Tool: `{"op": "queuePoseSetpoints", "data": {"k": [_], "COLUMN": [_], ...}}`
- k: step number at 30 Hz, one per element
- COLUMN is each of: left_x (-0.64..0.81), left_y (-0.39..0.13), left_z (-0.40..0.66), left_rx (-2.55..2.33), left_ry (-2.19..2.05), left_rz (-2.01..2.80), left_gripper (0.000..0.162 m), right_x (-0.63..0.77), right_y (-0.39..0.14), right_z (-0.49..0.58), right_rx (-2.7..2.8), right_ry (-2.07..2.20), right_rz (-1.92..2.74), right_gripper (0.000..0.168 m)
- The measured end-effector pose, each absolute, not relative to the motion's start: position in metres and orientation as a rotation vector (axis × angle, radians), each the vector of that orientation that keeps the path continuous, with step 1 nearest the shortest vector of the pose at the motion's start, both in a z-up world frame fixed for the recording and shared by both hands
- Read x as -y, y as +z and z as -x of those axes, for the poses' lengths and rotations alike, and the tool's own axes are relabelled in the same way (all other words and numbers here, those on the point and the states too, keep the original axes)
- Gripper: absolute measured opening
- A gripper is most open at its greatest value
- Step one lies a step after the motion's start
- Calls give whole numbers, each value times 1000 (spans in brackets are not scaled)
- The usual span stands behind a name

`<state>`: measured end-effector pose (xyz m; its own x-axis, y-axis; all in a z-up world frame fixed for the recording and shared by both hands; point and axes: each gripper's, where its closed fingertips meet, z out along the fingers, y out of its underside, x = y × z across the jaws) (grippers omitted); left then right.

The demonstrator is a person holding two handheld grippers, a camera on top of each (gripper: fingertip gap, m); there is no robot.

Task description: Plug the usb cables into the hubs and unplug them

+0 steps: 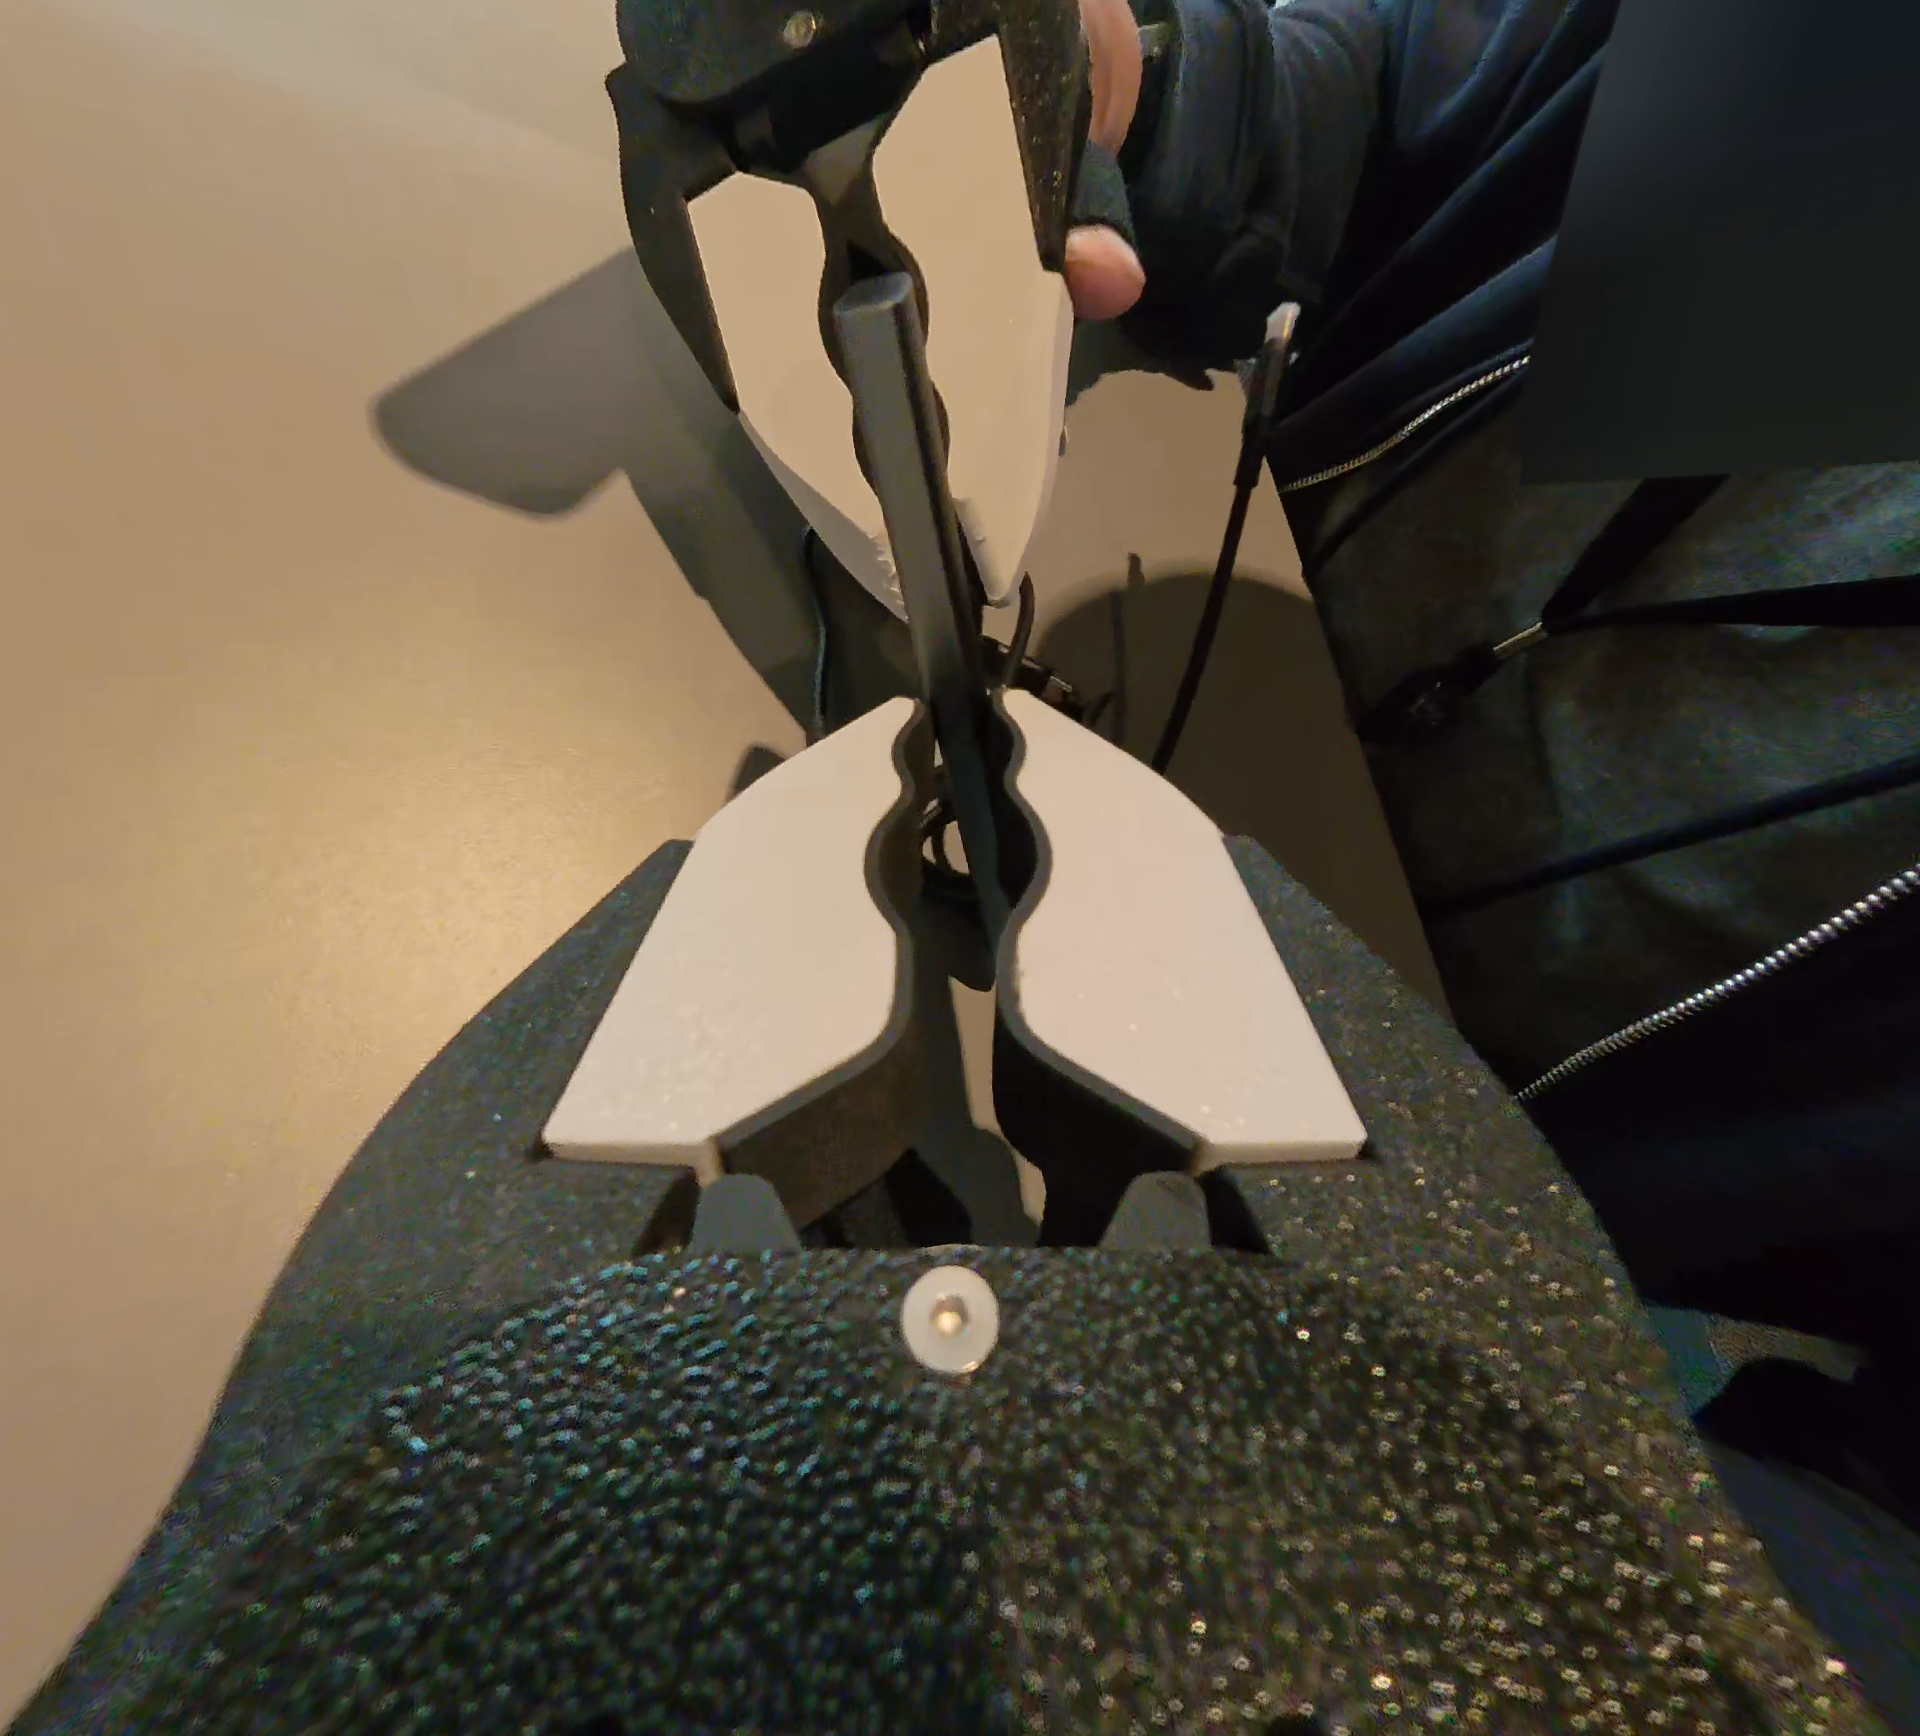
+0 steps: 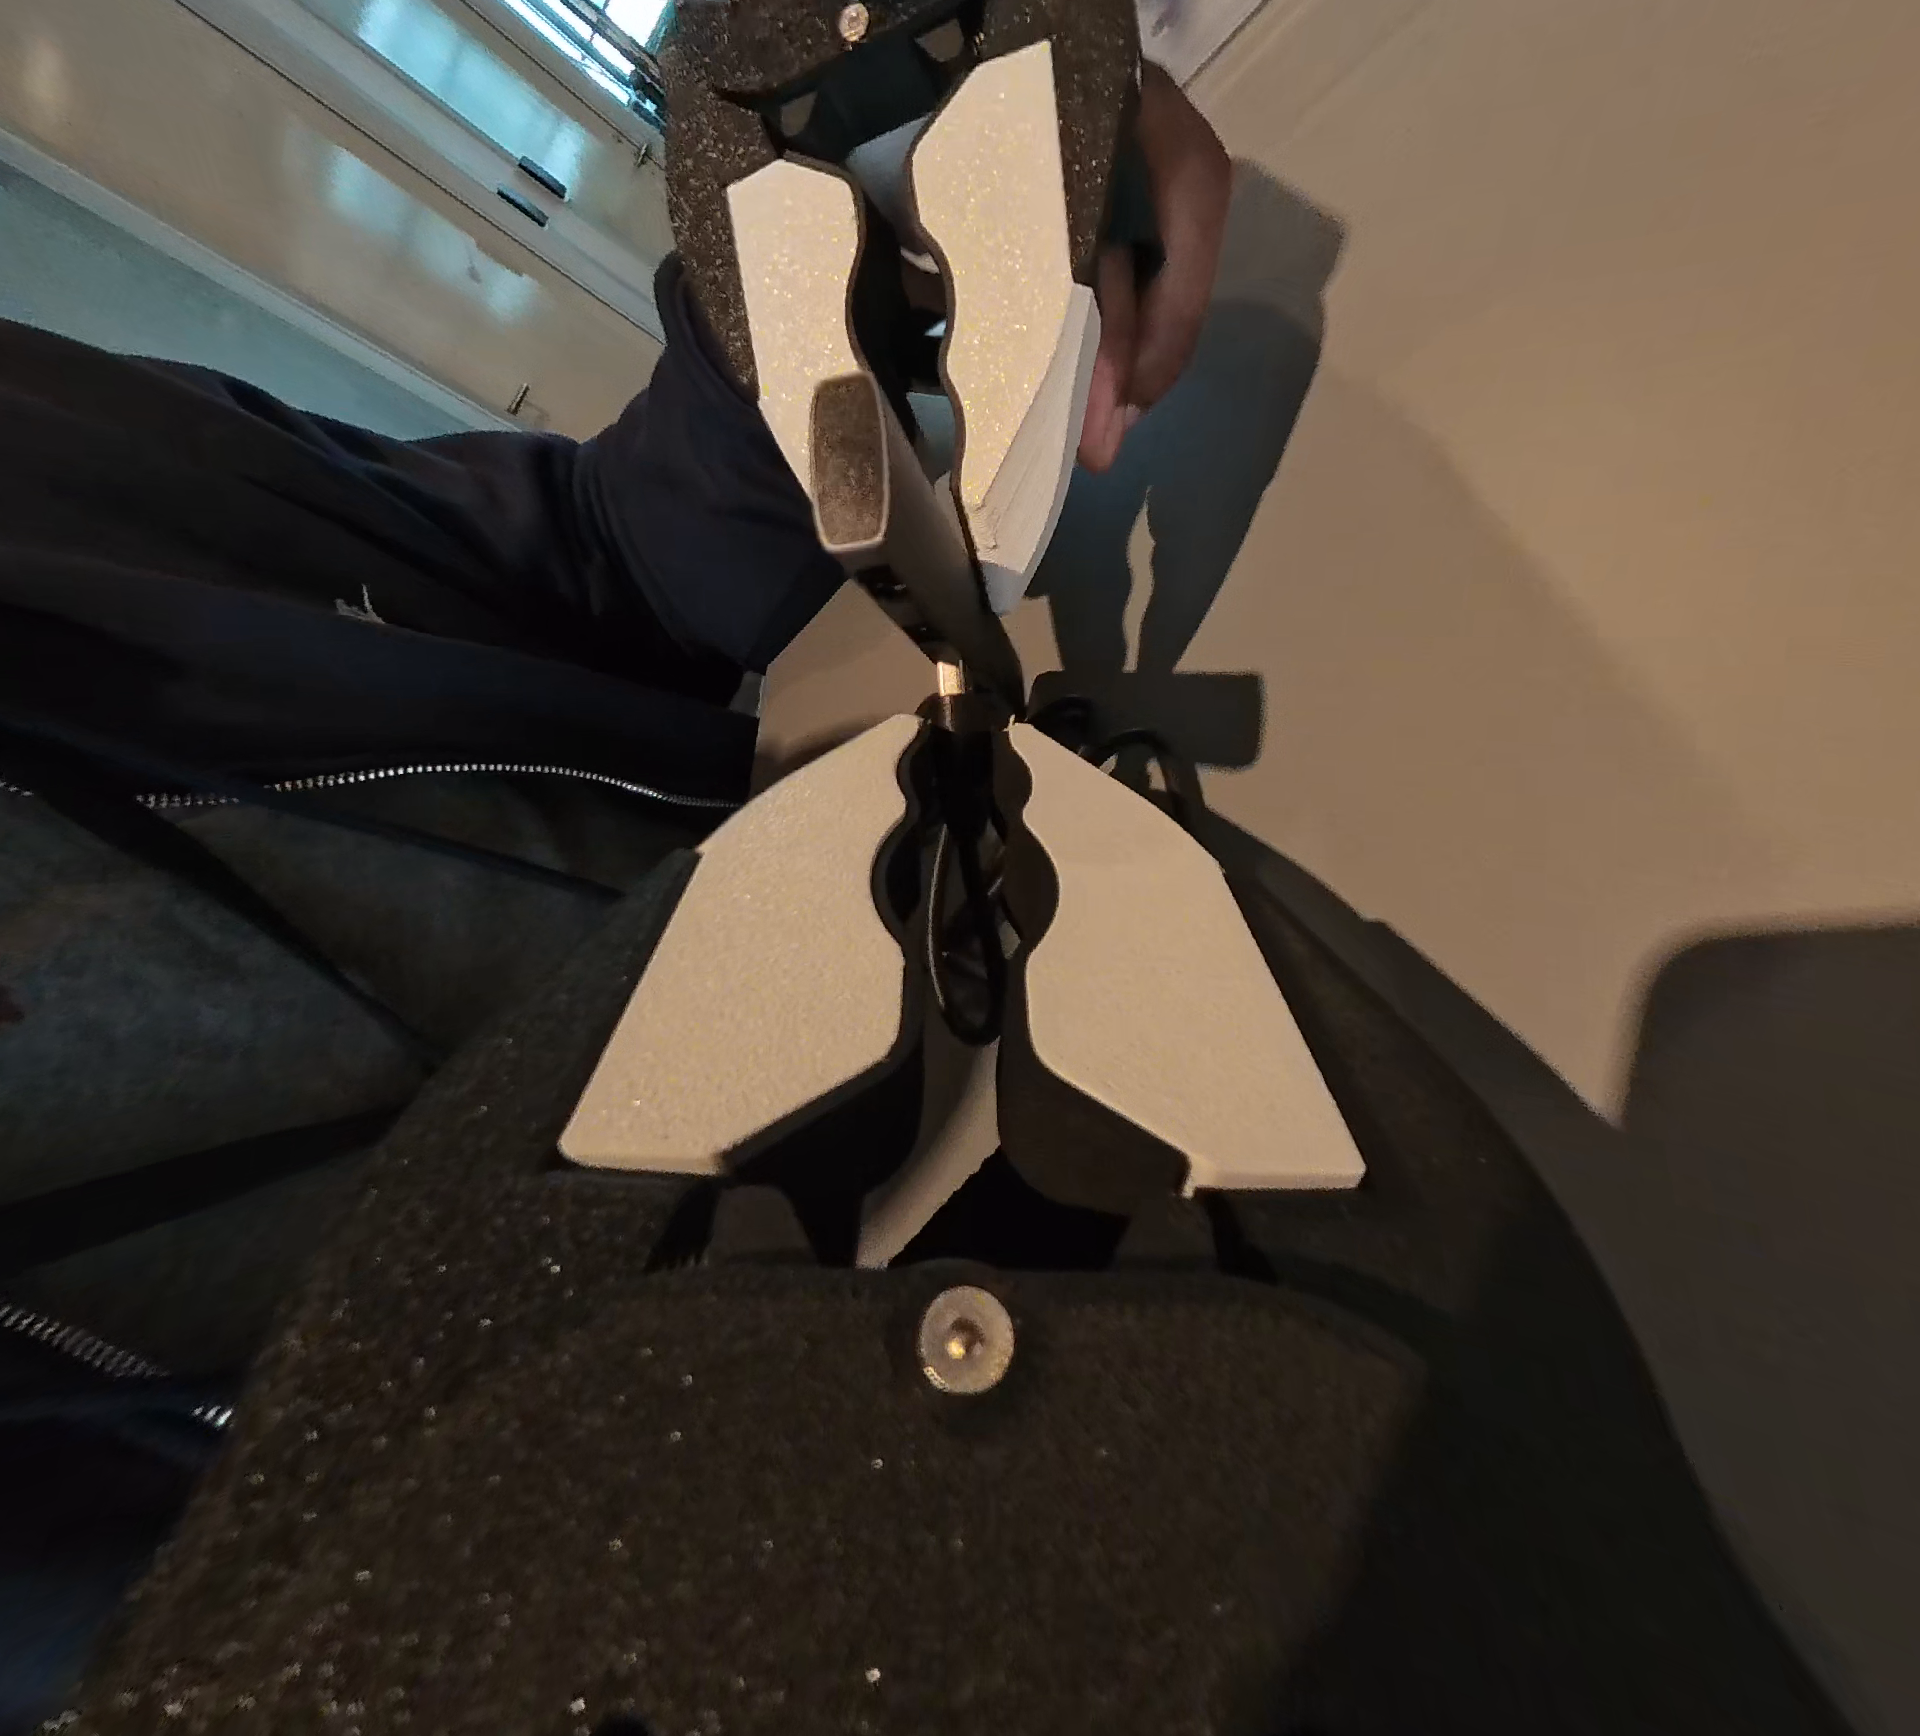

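My left gripper [image 1: 961,720] is shut on a slim grey USB hub [image 1: 904,460], which sticks out forward from its white fingers toward the right gripper [image 1: 935,564] facing it. In the right wrist view my right gripper [image 2: 961,730] is shut on a black USB cable [image 2: 971,897]. The cable's silver plug [image 2: 948,684] pokes out past the fingertips, right under the ported side of the hub [image 2: 894,533]. I cannot tell if the plug tip is in a port. The left gripper [image 2: 966,564] shows behind the hub.
Both grippers hang over a beige table [image 1: 260,543]. A second black cable [image 1: 1236,481] droops over the table edge by a person's dark zipped jacket [image 1: 1558,336]. A dark device with tangled cables [image 2: 1195,710] lies on the table behind my right gripper. Hands [image 2: 1153,284] grip the handles. The tips of both grippers are at nearly the same place.
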<state>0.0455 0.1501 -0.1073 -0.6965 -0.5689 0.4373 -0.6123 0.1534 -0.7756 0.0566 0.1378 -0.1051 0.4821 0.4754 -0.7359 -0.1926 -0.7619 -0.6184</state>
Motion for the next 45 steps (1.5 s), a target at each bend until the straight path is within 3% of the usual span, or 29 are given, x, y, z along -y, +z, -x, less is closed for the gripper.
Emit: {"op": "queuePoseSetpoints", "data": {"k": [20,29,35,45], "left_x": [-152,-164,-162,-159], "left_y": [-99,-96,-93,-101], "left_z": [-60,-68,-69,-66], "left_rx": [2043,1983,1966,2033], "left_ry": [1868,1922,1944,1872], "left_rz": [-1215,-1306,-1299,-1299], "left_gripper": [9,9,9,9], "right_x": [-144,-130,-137,-137], "right_y": [-83,-92,-95,-100], "right_z": [-93,-90,-87,-86], "right_rx": [58,130,101,115], "right_ry": [1309,1297,1252,1226], "right_rz": [1887,1921,1935,1972], "right_gripper": [9,19,6,5]}}
